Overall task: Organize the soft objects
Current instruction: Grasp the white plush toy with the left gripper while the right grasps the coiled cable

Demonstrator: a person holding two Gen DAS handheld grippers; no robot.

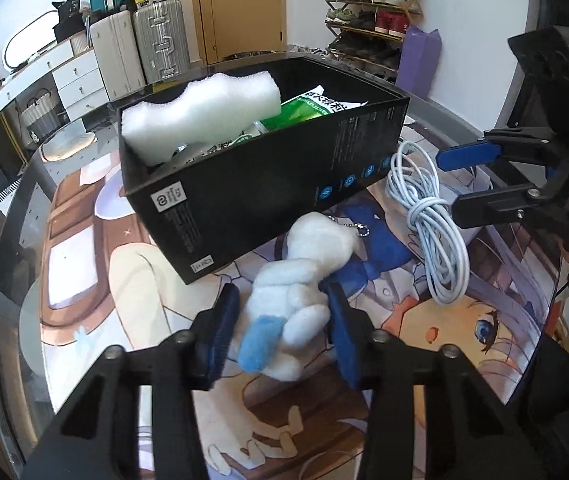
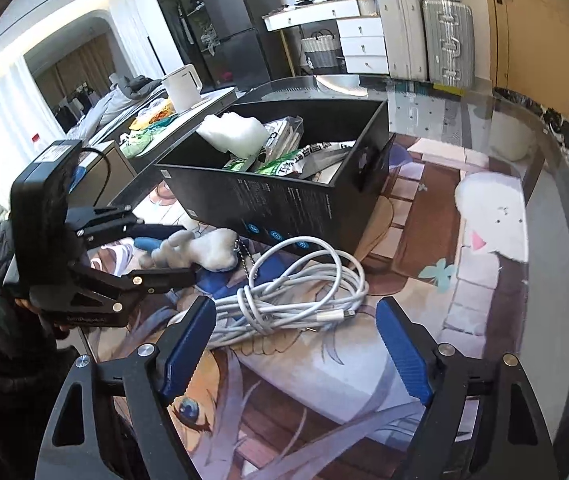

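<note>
A white plush toy (image 1: pixel 304 276) with a blue tip and a ball chain lies on the printed mat in front of the black box (image 1: pixel 264 184). My left gripper (image 1: pixel 282 320) is shut on the toy's lower body, one blue pad on each side. The right wrist view shows the same grip on the plush toy (image 2: pixel 200 250) by the left gripper (image 2: pixel 188 251). My right gripper (image 2: pixel 296 340) stands open just above a coiled white cable (image 2: pixel 296 280), nothing between its pads. The box (image 2: pixel 284 204) holds white foam (image 1: pixel 204 112) and green packets (image 1: pixel 308 108).
The coiled cable (image 1: pixel 432 216) lies right of the toy, with the right gripper (image 1: pixel 452 184) beside it. The mat covers a round glass table whose edge (image 1: pixel 24 248) curves past on the left. A white kettle (image 2: pixel 182 88) stands beyond the table; suitcases (image 1: pixel 156 40) line the wall.
</note>
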